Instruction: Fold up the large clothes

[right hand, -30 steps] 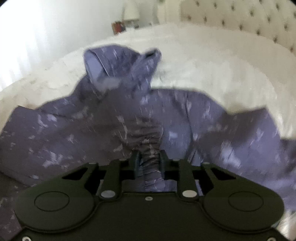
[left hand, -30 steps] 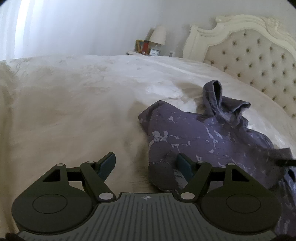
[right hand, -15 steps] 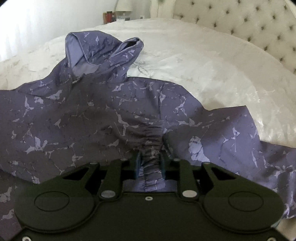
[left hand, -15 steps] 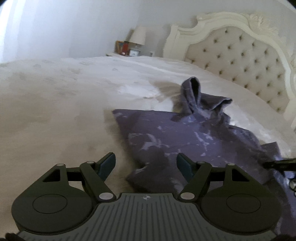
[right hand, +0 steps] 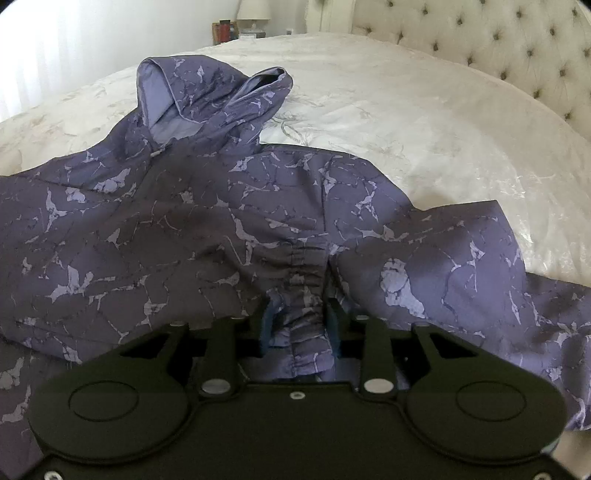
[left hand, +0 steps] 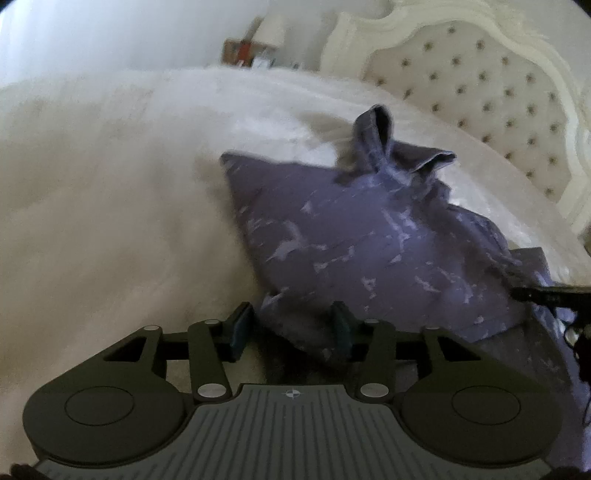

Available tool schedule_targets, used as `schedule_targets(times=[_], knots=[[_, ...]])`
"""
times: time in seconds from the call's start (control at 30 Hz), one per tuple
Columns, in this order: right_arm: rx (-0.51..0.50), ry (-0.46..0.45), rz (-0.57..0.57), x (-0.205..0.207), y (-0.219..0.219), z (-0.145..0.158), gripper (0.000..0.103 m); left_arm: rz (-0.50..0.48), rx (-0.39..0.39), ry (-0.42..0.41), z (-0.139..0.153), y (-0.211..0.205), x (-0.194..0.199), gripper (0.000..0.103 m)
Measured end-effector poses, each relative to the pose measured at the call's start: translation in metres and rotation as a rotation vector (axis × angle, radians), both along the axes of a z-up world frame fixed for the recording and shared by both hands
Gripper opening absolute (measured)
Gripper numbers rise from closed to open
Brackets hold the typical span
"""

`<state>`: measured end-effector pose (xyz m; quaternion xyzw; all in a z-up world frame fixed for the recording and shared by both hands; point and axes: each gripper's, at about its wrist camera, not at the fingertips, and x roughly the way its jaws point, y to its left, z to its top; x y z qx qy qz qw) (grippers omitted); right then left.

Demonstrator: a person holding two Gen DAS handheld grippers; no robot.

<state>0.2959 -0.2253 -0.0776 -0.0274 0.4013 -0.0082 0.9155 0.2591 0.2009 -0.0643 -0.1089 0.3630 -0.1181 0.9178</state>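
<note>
Wide bed under a cream, faintly sheened bedspread with a pale leaf pattern (right hand: pixel 388 110), filling most of both wrist views and softly rumpled. At 1 to 2 o'clock in both views, a cream button-tufted headboard with a carved white frame (left hand: pixel 491 92). At 12 o'clock, past the far edge of the bed, a small nightstand crowded with a white-shaded lamp (right hand: pixel 253 9) and a red item too small to identify (right hand: pixel 223 32). Plain pale wall behind; bright daylight along the left edge at 9 to 10 o'clock.

Spread on the bedspread, a large purple hooded jacket with a lighter marbled print (right hand: pixel 184 229), its hood (right hand: pixel 207 96) standing up toward 11 o'clock in the right wrist view, one sleeve trailing off toward 3 o'clock. Left wrist view blurred; there the jacket lies from centre to 4 o'clock.

Left gripper (left hand: pixel 291 328) partly open, jaws just been closing, one corner of the jacket's edge between them; right pad against the cloth, left pad apart from it with bedspread showing in the gap. Right gripper (right hand: pixel 298 321) partly open, jaws just been opening, a gathered elastic band of the jacket (right hand: pixel 306 280) between them; cannot tell whether the pads press on it. Right gripper's dark tip also visible at 3 o'clock in the left wrist view.
</note>
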Motion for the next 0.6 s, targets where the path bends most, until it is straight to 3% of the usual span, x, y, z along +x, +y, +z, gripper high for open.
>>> schedule_targets(times=[0.13,0.27,0.33,0.37,0.43,0.5,0.6], knots=[[-0.009,0.001,0.000,0.000,0.000,0.000,0.056,0.044,-0.065,0.003,0.005,0.010,-0.003,0.046],[0.002,-0.004,-0.003,-0.001,-0.001,-0.001,0.060,0.108,0.024,-0.150,0.023,0.006,-0.015,0.046],[0.013,-0.010,-0.004,-0.002,-0.001,-0.003,0.063,0.115,0.041,-0.214,0.026,0.002,-0.017,0.050],[0.016,-0.014,-0.007,-0.002,-0.001,-0.005,0.064,0.106,0.050,-0.224,0.026,-0.002,-0.015,0.058],[0.019,-0.023,-0.012,-0.003,0.001,-0.007,0.067,0.095,0.095,-0.203,0.021,-0.010,-0.005,0.063],[0.024,-0.035,-0.015,-0.004,0.002,-0.008,0.071,0.150,0.160,-0.155,0.011,-0.013,0.006,0.065],[0.028,-0.049,-0.012,-0.006,0.002,-0.011,0.077,0.204,0.111,-0.099,-0.004,-0.002,0.019,0.075]])
